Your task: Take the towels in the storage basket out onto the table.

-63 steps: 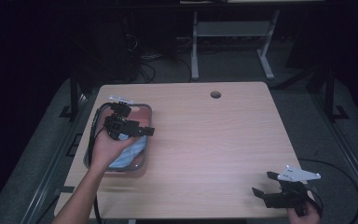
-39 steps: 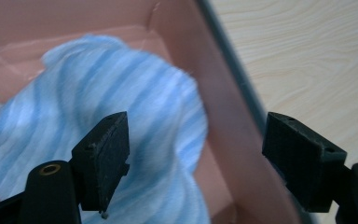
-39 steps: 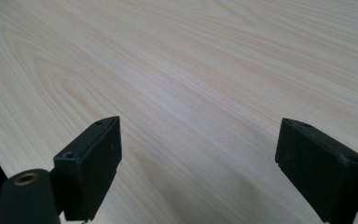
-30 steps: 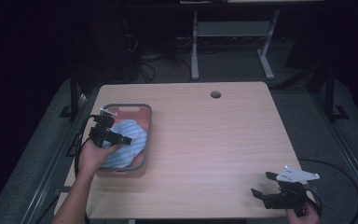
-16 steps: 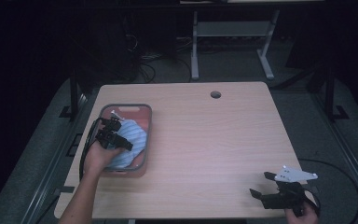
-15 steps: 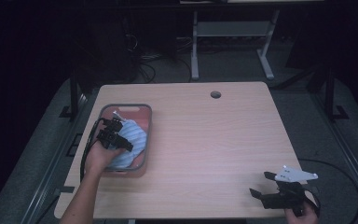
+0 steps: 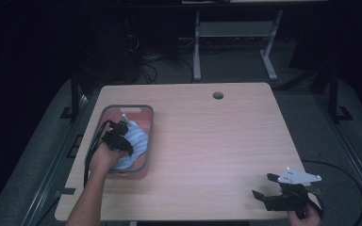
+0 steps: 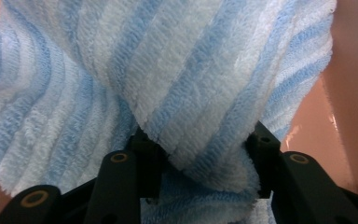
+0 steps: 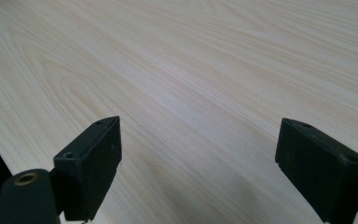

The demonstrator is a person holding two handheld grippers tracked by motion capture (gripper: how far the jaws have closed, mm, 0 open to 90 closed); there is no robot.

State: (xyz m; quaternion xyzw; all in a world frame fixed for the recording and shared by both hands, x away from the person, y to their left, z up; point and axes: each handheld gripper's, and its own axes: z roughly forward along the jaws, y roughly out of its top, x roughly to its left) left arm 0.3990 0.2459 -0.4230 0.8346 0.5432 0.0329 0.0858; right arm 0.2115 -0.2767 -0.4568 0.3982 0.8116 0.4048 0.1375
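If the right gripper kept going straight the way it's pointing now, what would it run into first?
Probably nothing soon. The right gripper, jaws wide open, points low across the bare wooden table. Its own view shows just wood grain ahead. Since it is angled slightly down, it might graze the tabletop first; the depth is hard to judge.

Left gripper [image 7: 120,136] now sits lower in the pink, grey-rimmed plastic tub [image 7: 147,136], down on the blue-and-white striped terry cloth [image 7: 139,143]; two seconds back it hovers above the tub's far half, then swings out over the tub's left rim, then comes in over the cloth. Jaws have just been closing. In the left gripper view a fold of the cloth [image 8: 205,121] now bunches between the two black jaws, pads pressing it from both sides. The person's forearm angles more steeply into the tub than before.
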